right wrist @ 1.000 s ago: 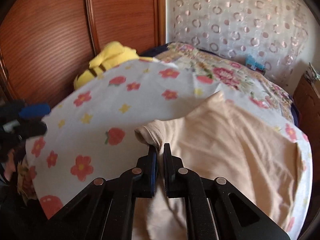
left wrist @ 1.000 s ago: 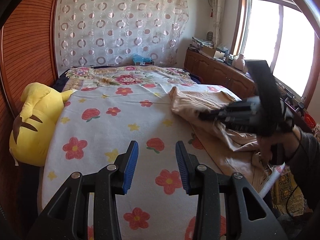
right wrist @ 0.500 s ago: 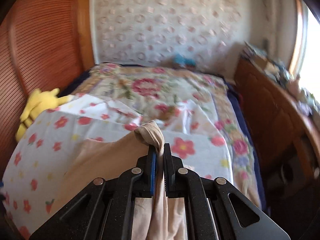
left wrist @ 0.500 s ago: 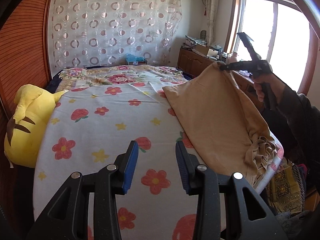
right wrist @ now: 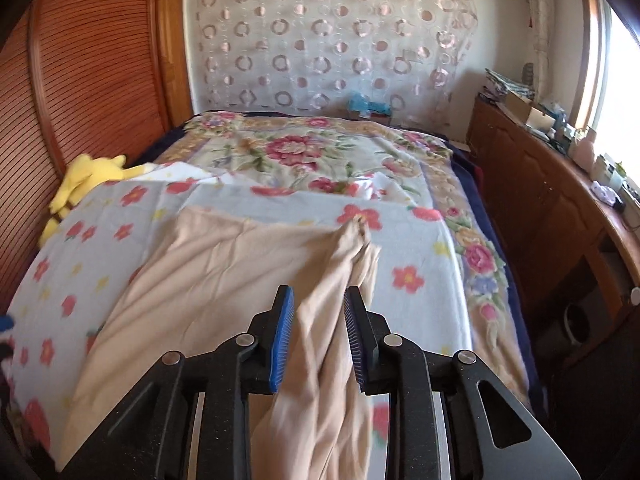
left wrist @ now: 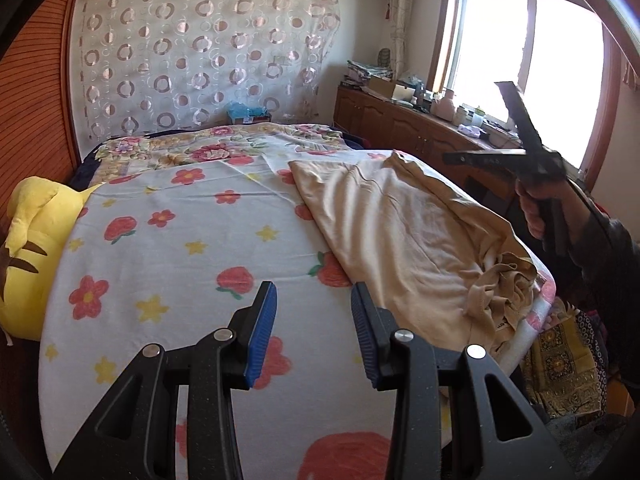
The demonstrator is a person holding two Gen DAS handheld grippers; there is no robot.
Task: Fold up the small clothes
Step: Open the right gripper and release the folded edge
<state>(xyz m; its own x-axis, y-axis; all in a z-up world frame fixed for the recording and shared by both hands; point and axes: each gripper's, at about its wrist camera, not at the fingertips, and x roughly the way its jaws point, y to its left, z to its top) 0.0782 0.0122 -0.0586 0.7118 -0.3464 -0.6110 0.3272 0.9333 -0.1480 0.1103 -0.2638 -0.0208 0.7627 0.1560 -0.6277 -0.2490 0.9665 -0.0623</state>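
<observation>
Beige garment (left wrist: 408,232) spread on the right half of the flowered sheet (left wrist: 168,248), long axis running from the far end of the bed back to the near right corner, where it bunches into a crumpled heap at the bed's edge. Lies to the right of the left tongs (left wrist: 314,328) and just beyond their tips; nearer edge of the cloth passing close by the right-hand pad, not between the pads as far as can be told. Left tongs partly apart, empty, hovering low over bare sheet. Right tongs (right wrist: 318,332) above the garment's right side, jaws opening; a twisted ridge of the cloth (right wrist: 320,280) running up between the blue pads toward its far corner, pads clear of it on both sides, so nothing gripped. From the left view, right tongs (left wrist: 472,157) raised beside the bed in a hand (left wrist: 540,212). Likely next: a grab at a near hem, the left tongs closest to the left edge, the right to the bunched corner. Yellow plush toy (left wrist: 28,248) well off to the left, out of the way.
</observation>
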